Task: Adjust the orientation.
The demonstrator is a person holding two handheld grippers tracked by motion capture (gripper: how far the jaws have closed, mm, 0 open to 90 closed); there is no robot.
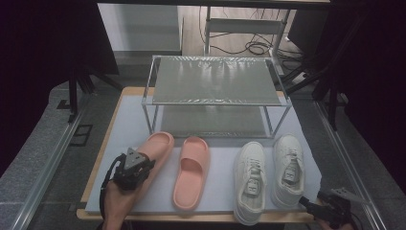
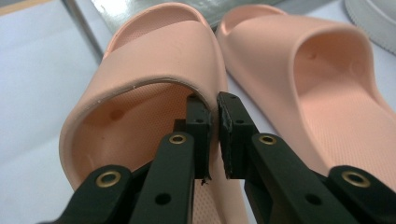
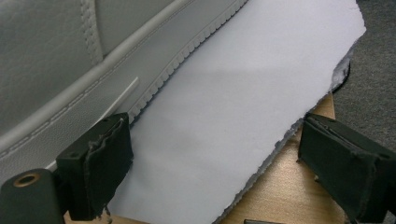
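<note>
Two pink slides lie left of centre on the white sheet. My left gripper [image 1: 143,164] [image 2: 214,135] is shut on the strap edge of the left pink slide [image 1: 155,146] [image 2: 154,60], one jaw inside the strap and one outside. The other pink slide [image 1: 191,172] [image 2: 317,74] rests beside it. A pair of white sneakers [image 1: 251,179] [image 1: 288,170] stands to the right. My right gripper [image 1: 310,206] [image 3: 224,163] is open at the table's front right corner, low beside the right sneaker's sole [image 3: 70,60], holding nothing.
A two-tier metal shoe rack [image 1: 215,79] stands behind the shoes, both shelves bare. The white sheet [image 1: 129,124] [image 3: 233,93] covers a wooden table [image 1: 210,218] [image 3: 289,191], its torn edge near my right gripper. Cables lie on the floor beyond.
</note>
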